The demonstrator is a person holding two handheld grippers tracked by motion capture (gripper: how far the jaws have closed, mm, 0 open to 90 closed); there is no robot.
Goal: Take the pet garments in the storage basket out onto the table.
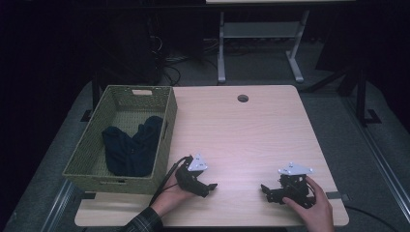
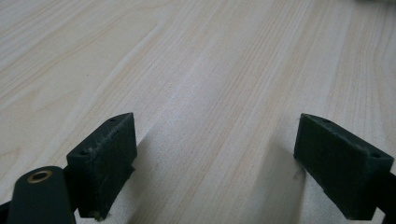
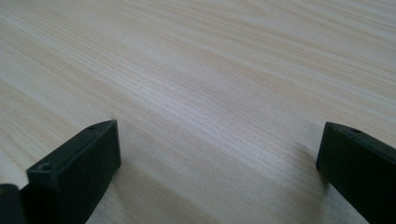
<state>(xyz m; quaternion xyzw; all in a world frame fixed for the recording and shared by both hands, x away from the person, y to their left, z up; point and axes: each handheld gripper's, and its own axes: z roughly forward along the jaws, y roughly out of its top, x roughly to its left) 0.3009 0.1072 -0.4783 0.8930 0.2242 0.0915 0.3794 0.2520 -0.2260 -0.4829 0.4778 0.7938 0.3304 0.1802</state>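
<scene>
Jaws on both sides stand released with nothing between them. Going left to right: a green woven basket [image 1: 164, 126] sits at about nine o'clock on the desk [image 1: 241, 135], with a dark navy garment [image 1: 131, 147] heaped inside, likely dropped there for storing. Just beside the basket's near corner, at roughly seven o'clock, the left gripper [image 1: 205, 187] rests low over bare wood, pointing right. At five o'clock the right gripper [image 1: 269, 192] points left toward it. Both look parked, as if the putting-away is finished and the hands are at rest.
</scene>
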